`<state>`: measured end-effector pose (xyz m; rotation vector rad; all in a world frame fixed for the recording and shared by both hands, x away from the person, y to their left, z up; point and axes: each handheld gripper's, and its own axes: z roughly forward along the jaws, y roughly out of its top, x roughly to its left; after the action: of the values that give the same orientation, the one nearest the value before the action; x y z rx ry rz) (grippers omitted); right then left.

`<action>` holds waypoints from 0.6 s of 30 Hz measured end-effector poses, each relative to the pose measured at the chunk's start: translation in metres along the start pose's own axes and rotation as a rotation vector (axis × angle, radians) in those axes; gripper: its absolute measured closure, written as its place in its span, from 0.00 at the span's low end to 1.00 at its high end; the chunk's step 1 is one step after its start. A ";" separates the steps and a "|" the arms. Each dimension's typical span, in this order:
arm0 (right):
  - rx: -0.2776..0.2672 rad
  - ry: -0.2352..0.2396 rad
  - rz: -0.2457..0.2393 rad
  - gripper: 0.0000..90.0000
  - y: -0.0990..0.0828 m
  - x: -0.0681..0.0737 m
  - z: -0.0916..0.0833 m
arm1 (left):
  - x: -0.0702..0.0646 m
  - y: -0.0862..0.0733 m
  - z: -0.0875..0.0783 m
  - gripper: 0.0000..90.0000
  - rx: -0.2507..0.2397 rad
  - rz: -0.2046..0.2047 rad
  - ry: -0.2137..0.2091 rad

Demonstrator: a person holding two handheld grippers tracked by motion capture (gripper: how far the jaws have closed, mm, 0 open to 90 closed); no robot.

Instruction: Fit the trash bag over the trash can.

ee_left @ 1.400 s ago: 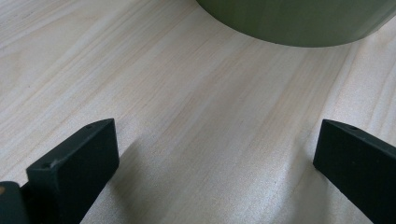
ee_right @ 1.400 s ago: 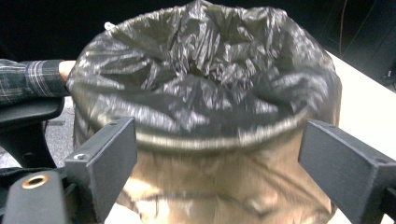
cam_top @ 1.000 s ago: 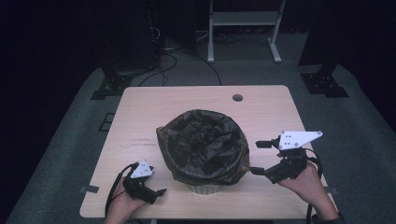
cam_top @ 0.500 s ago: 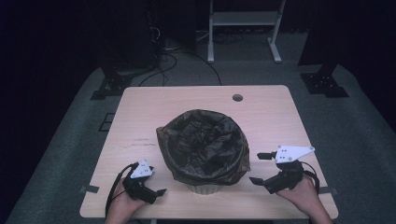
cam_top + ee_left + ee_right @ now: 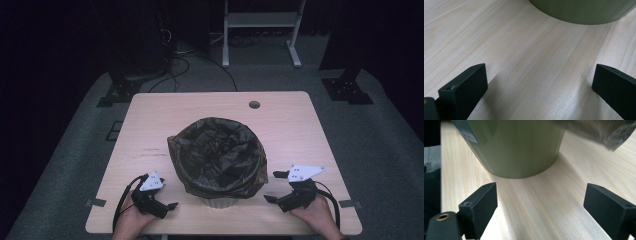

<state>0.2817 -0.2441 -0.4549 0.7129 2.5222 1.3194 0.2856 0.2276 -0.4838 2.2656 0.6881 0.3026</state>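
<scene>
- Pale wood table (image 5: 150,130) carries one pale green bin (image 5: 516,147) lined with a dark plastic bag (image 5: 217,152); it stands at the near middle of the top
- Left gripper (image 5: 167,206) rests low at the bin's near left, jaws wide apart, holding nothing
- Right gripper (image 5: 271,187) sits at the bin's near right, jaws likewise spread and empty
- Step judged: approach, both tools flanking the bin, no contact made
- Next move likely calls for reaching up to the bag's hem, which hangs loose over the rim
- Bag is crumpled, thin and glossy; expect it to slip and bunch when pinched
</scene>
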 end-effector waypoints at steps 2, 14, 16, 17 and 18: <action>0.013 -0.006 -0.011 0.12 -0.001 0.000 0.003 | 0.000 0.000 0.000 0.00 0.000 0.002 -0.001; 0.099 0.000 -0.040 0.12 -0.009 0.009 0.033 | 0.001 0.000 0.000 0.00 0.001 0.006 -0.006; 0.104 0.004 -0.045 0.12 -0.009 0.010 0.036 | 0.001 0.000 0.000 0.00 0.000 0.006 -0.005; 0.104 0.004 -0.045 0.12 -0.009 0.010 0.036 | 0.001 0.000 0.000 0.00 0.001 0.006 -0.005; 0.105 0.003 -0.045 0.12 -0.010 0.010 0.037 | 0.001 0.000 0.000 0.00 0.000 0.006 -0.005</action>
<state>0.2842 -0.2170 -0.4838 0.6699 2.6103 1.1821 0.2859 0.2282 -0.4837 2.2683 0.6792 0.2990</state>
